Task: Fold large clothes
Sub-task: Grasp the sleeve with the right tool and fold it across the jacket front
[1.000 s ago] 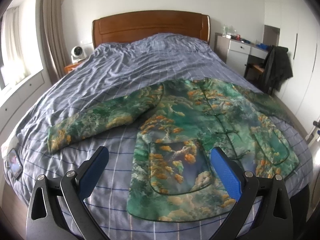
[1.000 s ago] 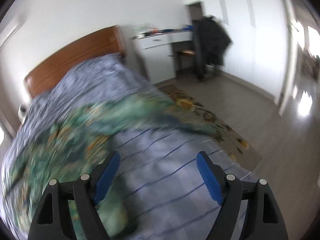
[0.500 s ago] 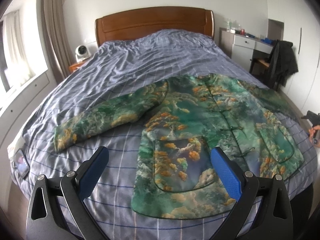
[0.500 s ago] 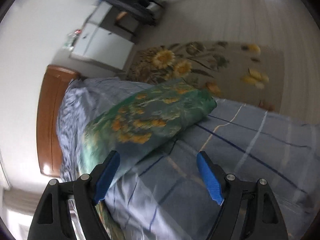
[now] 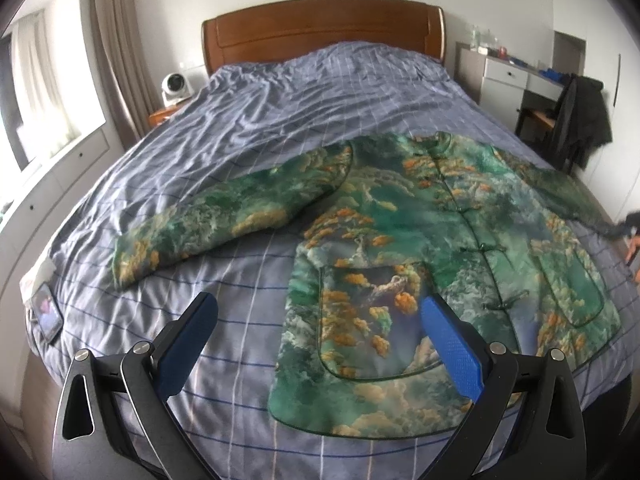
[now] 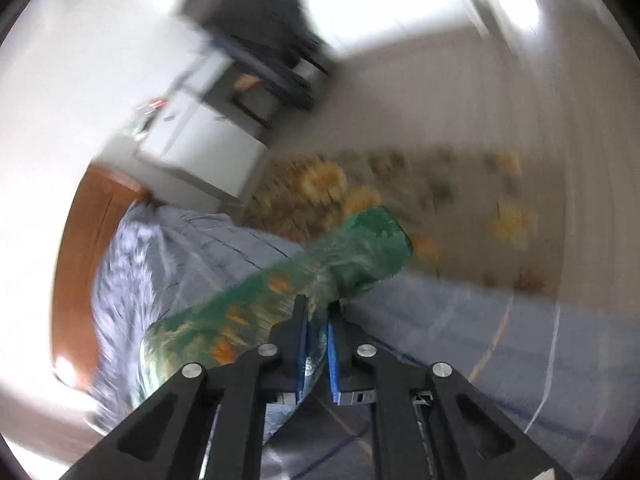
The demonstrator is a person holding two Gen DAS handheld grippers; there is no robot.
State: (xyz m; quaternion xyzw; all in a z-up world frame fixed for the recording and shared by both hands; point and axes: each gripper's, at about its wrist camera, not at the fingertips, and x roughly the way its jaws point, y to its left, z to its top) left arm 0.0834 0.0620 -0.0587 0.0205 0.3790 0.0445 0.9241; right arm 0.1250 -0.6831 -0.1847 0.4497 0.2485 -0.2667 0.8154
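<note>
Since half a second ago, right tongs [image 6: 317, 322] are now clenching the jacket [image 5: 420, 248] sleeve. Left tongs [image 5: 320, 344] are hovering released; jacket is lying just ahead on the bed [image 5: 312, 100].

Jacket [image 5: 448, 232] lies flat on the bed [image 5: 320, 92], at its near right part, collar toward the headboard [image 5: 320, 28]. One sleeve [image 5: 208, 232] stretches left across the bed; the other sleeve [image 6: 352, 256] reaches past the bed's right edge, above the rug [image 6: 400, 184]. Phone [image 5: 46, 312] lies at the bed's near left corner. Fan [image 5: 174, 86] stands left of the headboard; worktop [image 5: 516, 76] stands right of it, a chair [image 5: 580, 116] before it. Left hand-held gripper [image 5: 320, 344] is over the near bed edge; right hand-held gripper [image 6: 318, 344] is on the far sleeve.
</note>
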